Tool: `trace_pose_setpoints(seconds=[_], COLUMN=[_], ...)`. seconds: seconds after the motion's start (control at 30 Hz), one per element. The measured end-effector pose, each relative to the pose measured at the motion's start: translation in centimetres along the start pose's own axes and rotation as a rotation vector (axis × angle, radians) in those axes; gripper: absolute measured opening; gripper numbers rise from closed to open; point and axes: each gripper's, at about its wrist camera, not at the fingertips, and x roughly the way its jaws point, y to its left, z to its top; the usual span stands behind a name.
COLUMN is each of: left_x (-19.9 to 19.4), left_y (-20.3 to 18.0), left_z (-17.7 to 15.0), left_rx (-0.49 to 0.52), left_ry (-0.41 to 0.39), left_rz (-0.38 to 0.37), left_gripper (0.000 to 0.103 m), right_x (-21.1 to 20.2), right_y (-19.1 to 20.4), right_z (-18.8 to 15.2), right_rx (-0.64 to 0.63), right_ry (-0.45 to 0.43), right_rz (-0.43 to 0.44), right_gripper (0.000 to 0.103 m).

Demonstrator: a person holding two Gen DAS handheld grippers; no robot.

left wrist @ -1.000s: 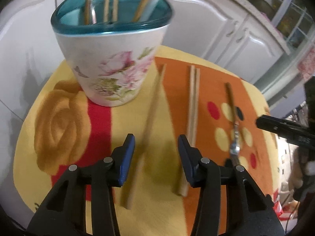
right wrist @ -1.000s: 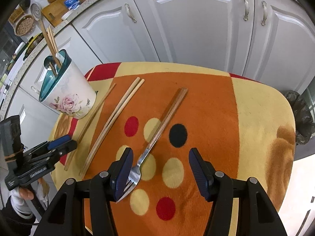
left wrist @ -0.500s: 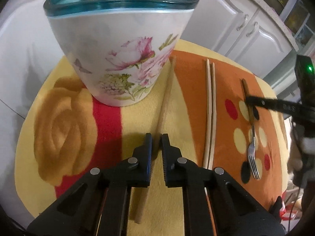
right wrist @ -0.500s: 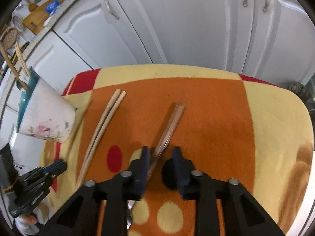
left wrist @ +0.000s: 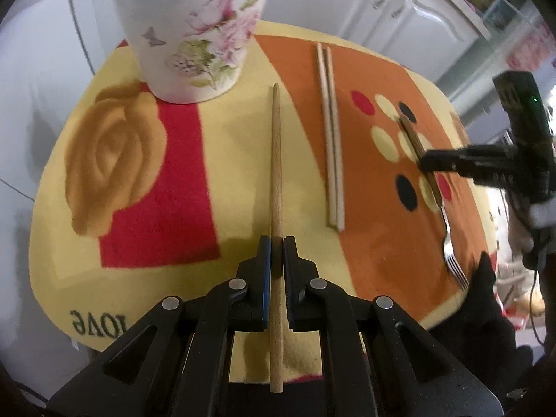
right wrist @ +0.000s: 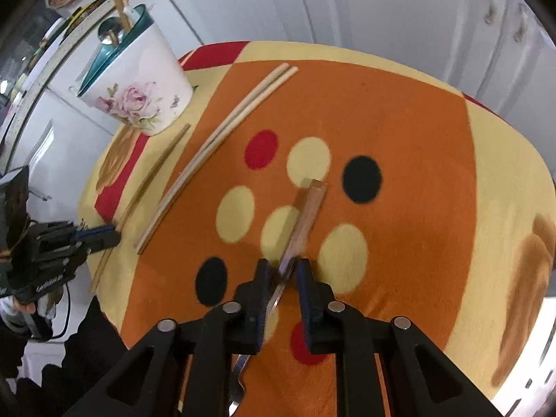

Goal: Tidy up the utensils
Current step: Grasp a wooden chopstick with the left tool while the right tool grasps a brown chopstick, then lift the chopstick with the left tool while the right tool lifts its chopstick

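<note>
White cabinet doors are closing off the background behind a patterned cloth [left wrist: 243, 160] where you are holding a dark single chopstick [left wrist: 276, 173], running up the frame's centre, in the left gripper [left wrist: 277, 243], its jaws clamped narrowly on the shaft. You are pinching the wooden-handled fork [right wrist: 305, 219] at lower centre in the right gripper [right wrist: 282, 266], jaws having just been closing, then easing slightly. Both utensils are looking light, stiff and slippery, so be gripping near mid-shaft before lifting toward the floral holder [left wrist: 194, 31] at upper left; a pale chopstick pair [left wrist: 330, 132] is lying between.
</note>
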Motion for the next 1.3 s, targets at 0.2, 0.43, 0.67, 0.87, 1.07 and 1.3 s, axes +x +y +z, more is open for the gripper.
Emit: trace_pose_setpoints(seconds=[0.2, 0.43, 0.67, 0.87, 1.07, 1.3], left_x=[0.2, 3.7, 3.6, -1.4, -6.8, -12.3], left_y=[-0.3, -1.3, -1.1, 0.1, -0.4, -0.8], left_z=[2.6, 6.6, 7.3, 6.2, 5.3, 3.5], left_rx=[-0.016, 0.003, 0.006, -0.058, -0.064, -0.044], left_ry=[-0.060, -0.074, -0.080, -0.182, -0.292, -0.397], left_rz=[0.037, 0.107, 0.086, 0.023, -0.038, -0.075], left_gripper=[0.025, 0.025, 0.004, 0.004, 0.004, 0.004], right_x=[0.5, 1.0, 0.5, -3.9, -7.7, -11.0], right_y=[0.6, 1.2, 1.9, 3.2, 5.4, 7.1], right_z=[0.9, 1.2, 1.8, 1.2, 0.7, -0.5], right_rx=[0.049, 0.033, 0.020, -0.007, -0.055, -0.088], right_ry=[-0.038, -0.109, -0.116, -0.207, -0.289, -0.356], right_rz=[-0.035, -0.059, -0.023, 0.035, 0.063, 0.075], right_gripper=[0.029, 0.016, 0.011, 0.009, 0.009, 0.009])
